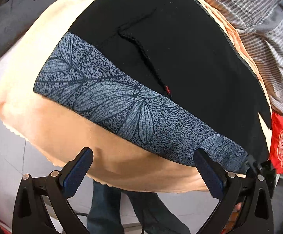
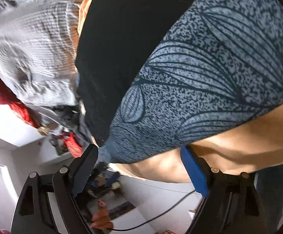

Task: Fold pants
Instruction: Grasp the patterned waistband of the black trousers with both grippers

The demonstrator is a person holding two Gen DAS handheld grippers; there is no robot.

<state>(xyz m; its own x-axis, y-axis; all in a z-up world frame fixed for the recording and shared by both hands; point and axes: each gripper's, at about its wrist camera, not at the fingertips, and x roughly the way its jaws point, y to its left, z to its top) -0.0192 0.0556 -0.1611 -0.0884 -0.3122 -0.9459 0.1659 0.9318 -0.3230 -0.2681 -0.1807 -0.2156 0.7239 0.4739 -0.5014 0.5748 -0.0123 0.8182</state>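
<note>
Fingers (image 1: 82, 167) of both grippers spread wide before flat pants (image 1: 161, 68).

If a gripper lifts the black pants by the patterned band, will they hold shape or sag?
The pants will likely sag: they lie flat and thin on the peach blanket. The patterned band looks like stretchy knit. Probably light.

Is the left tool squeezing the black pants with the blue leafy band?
No, the left tool is open, its fingers apart over the peach blanket, just short of the black pants' blue leaf-patterned band.

Striped bedding (image 2: 34, 58) motion-blurred; pants (image 2: 209, 78) cut off by frame edge.
</note>
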